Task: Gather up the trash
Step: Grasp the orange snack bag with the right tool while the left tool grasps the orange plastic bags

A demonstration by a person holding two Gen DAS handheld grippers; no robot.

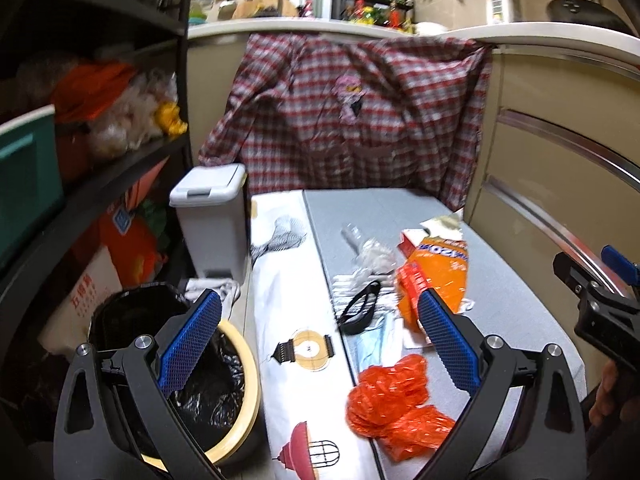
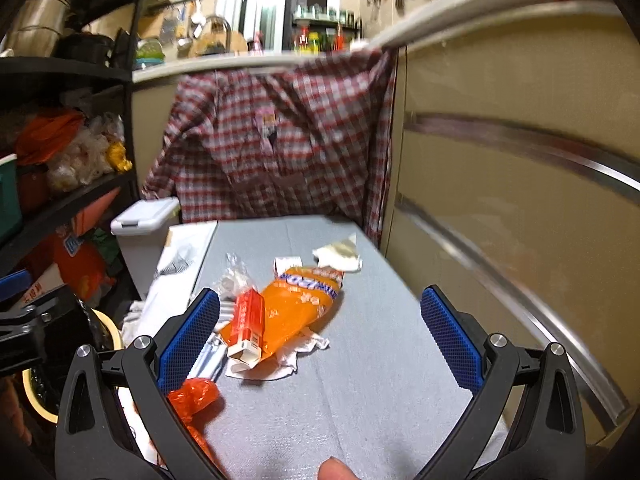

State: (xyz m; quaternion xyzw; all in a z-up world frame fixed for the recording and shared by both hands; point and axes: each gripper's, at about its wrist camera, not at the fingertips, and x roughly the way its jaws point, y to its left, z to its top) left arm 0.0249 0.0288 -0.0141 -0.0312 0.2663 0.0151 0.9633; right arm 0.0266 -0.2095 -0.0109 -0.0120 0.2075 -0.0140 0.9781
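Both tools, left tool [image 1: 320, 344] and right tool [image 2: 320, 336], gape wide, holding nothing. Wrappers [image 2: 296, 312] and an orange bag [image 1: 394, 404] litter the bench [image 2: 380, 380]; the lined bin [image 1: 208, 396] waits left.

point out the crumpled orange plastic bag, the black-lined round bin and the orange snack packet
crumpled orange plastic bag [image 1: 394, 404], left wrist view, middle
black-lined round bin [image 1: 244, 364], left wrist view, cream rim
orange snack packet [image 2: 296, 308], right wrist view, centre

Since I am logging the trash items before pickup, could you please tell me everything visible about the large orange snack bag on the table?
The orange snack bag is a glossy plastic pouch with a blue and white printed band near its far end. It lies flat and crumpled, angled diagonally on the grey table. A red and white carton lies against its left edge, and white crumpled paper shows beneath its near end. Neither gripper touches it.
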